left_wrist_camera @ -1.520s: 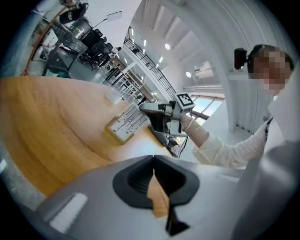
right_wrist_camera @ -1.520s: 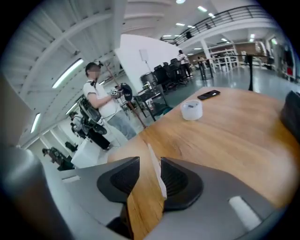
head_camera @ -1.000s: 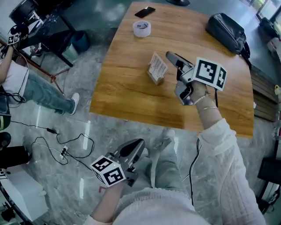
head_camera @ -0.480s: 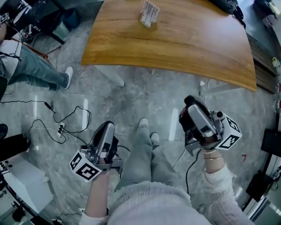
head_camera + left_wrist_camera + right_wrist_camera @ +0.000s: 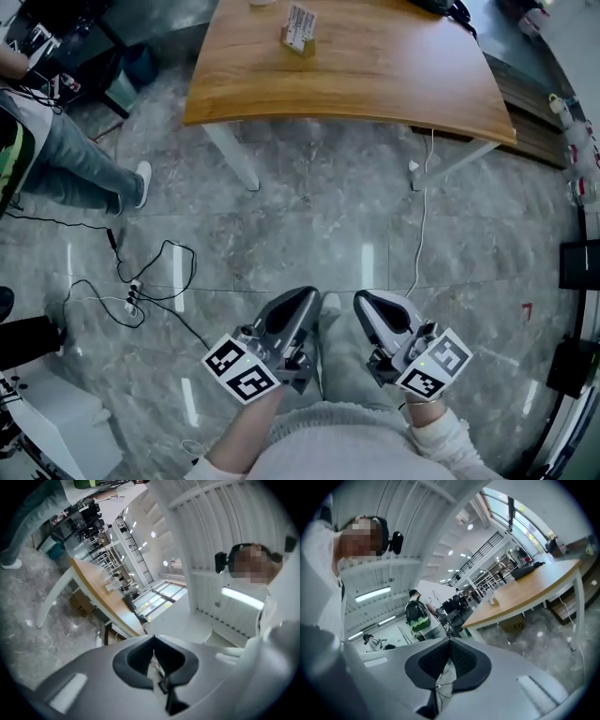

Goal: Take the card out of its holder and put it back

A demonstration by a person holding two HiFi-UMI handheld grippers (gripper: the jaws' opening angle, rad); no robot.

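Observation:
The white card stands in its small holder (image 5: pixel 299 26) on the wooden table (image 5: pixel 375 66), far from both grippers; the holder also shows as a small object (image 5: pixel 492 602) on the tabletop in the right gripper view. My left gripper (image 5: pixel 303 299) hangs low near my lap, its jaws shut with nothing between them (image 5: pixel 153 651). Beside it, my right gripper (image 5: pixel 368 304) is held just as low, its jaws closing fully together, also empty (image 5: pixel 450 652). Both point across the grey stone floor toward the table.
A person in jeans (image 5: pixel 70 173) stands at the left by dark equipment. Cables and a power strip (image 5: pixel 136 295) lie on the floor at the left. A black bag (image 5: pixel 441 6) sits at the table's far edge. My shoe (image 5: pixel 330 303) shows between the grippers.
My right gripper left the card holder on the table, dropped down beside the left one, and its jaws went from open to shut. The view backed away from the table.

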